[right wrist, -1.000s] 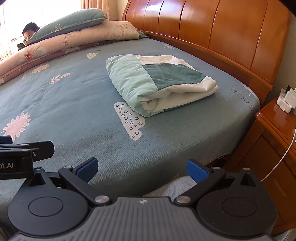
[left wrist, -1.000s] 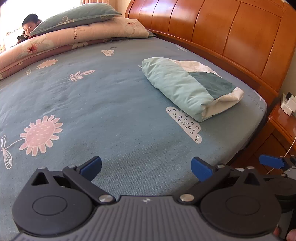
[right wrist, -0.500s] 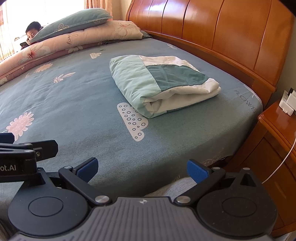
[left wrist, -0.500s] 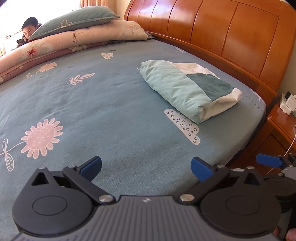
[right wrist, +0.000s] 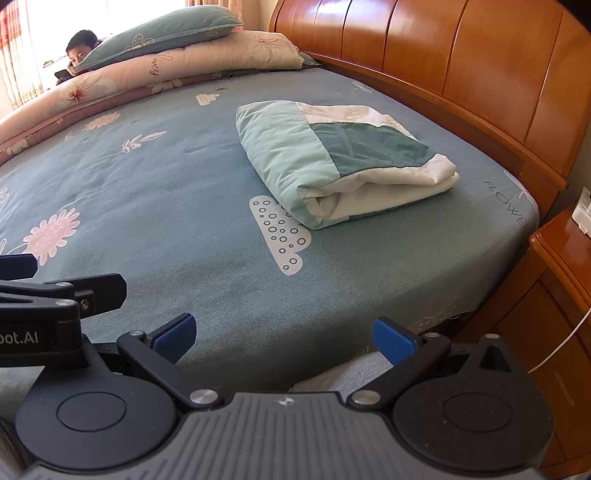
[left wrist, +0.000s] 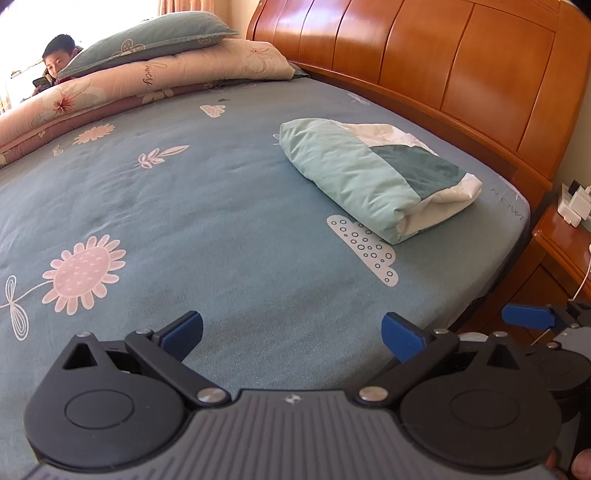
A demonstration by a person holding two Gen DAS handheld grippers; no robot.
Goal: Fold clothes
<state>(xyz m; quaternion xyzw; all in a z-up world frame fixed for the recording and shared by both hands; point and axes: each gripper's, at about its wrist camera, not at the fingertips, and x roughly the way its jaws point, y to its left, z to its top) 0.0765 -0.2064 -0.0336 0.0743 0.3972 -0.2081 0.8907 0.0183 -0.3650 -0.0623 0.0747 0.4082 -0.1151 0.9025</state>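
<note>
The bed [right wrist: 166, 177] has a blue flowered sheet; a folded garment [right wrist: 332, 162] lies near the headboard [right wrist: 461, 55], quilts [right wrist: 166, 70] and pillow [right wrist: 166, 27] stacked far side.

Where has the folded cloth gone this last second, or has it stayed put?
No. The folded cloth keeps its near corner beside the same cloud print as before; only the view shifted.

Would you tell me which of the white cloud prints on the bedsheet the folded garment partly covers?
The dotted cloud print nearest the jaws; the folded garment overlaps its upper edge, whereas the small far cloud print lies uncovered near the pillows.
</note>
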